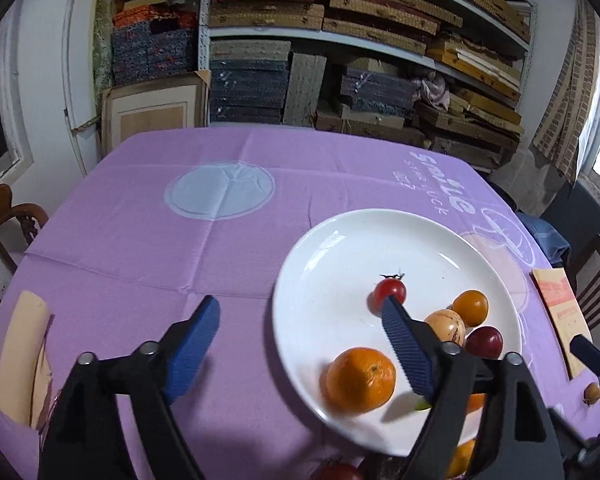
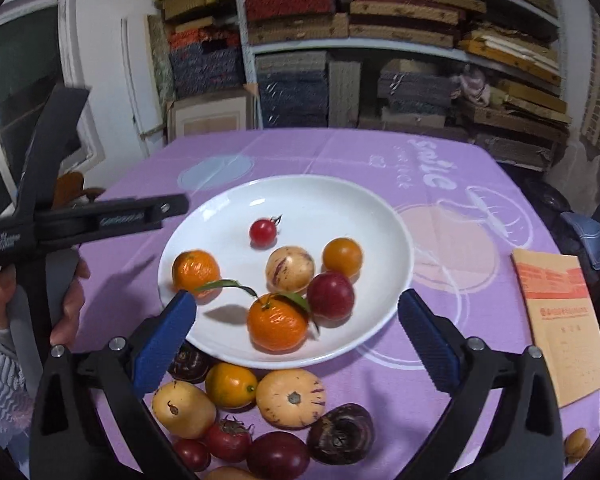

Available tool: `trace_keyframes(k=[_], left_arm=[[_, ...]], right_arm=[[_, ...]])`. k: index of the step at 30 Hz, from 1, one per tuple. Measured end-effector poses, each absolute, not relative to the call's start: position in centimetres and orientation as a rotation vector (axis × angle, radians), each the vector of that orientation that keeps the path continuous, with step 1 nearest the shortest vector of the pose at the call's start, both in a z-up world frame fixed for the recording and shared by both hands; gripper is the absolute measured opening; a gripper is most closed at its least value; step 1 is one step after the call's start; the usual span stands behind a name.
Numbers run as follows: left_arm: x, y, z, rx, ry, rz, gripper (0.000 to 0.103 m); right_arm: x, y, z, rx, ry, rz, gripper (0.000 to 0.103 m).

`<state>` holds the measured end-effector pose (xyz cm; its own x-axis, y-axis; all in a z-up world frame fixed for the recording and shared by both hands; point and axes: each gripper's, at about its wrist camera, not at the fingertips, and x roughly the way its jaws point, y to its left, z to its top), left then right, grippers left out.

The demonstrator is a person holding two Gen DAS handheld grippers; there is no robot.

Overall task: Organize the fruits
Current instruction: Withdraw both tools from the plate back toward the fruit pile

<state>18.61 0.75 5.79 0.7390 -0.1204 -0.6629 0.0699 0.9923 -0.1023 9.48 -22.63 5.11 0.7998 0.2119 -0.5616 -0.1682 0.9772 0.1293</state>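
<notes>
A white plate (image 2: 380,216) on the purple tablecloth holds a cherry tomato (image 2: 263,231), two mandarins (image 2: 196,271), one with leaves (image 2: 277,324), a striped pepino melon (image 2: 290,269), an orange tomato (image 2: 342,257) and a red plum (image 2: 331,295). Several loose fruits lie in front of the plate, among them a kumquat-like orange (image 2: 231,385), a striped melon (image 2: 291,398) and a dark mangosteen (image 2: 341,433). My right gripper (image 2: 296,338) is open and empty over the plate's near edge. My left gripper (image 1: 300,344) is open and empty at the plate's (image 1: 340,248) left rim.
A tan booklet (image 2: 560,320) lies at the table's right. A small brown fruit (image 2: 577,442) sits near the right front corner. A peach patch (image 1: 22,352) marks the cloth's left. Wooden chairs (image 1: 8,216) stand at the sides; packed shelves (image 1: 340,40) stand behind.
</notes>
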Motion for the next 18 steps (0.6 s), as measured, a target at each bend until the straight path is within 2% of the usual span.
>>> trace_keyframes(k=[1, 3, 7, 11, 18], left_arm=[[17.2, 1.5, 6.0, -0.093, 0.710, -0.084, 0.097], [15.3, 2.7, 5.9, -0.141, 0.701, -0.070, 0.100], [12.1, 3.7, 3.8, -0.194, 0.761, -0.092, 0.100], [10.2, 2.7, 1.2, -0.135, 0.834, -0.124, 0.100], [9.7, 2.4, -0.6, -0.092, 0.839, -0.020, 0.100]], right_arm=[[8.8, -23.3, 5.2, 0.083, 0.600, 0.191, 0.099], [7.3, -24.9, 5.1, 0.122, 0.581, 0.162, 0.099], [4.6, -27.8, 4.1, 0.204, 0.563, 0.101, 0.099], [1.3, -29.7, 2.8, 0.224, 0.518, 0.023, 0.099], [-0.3, -30.0, 1.1, 0.188, 0.529, 0.009, 0.099]])
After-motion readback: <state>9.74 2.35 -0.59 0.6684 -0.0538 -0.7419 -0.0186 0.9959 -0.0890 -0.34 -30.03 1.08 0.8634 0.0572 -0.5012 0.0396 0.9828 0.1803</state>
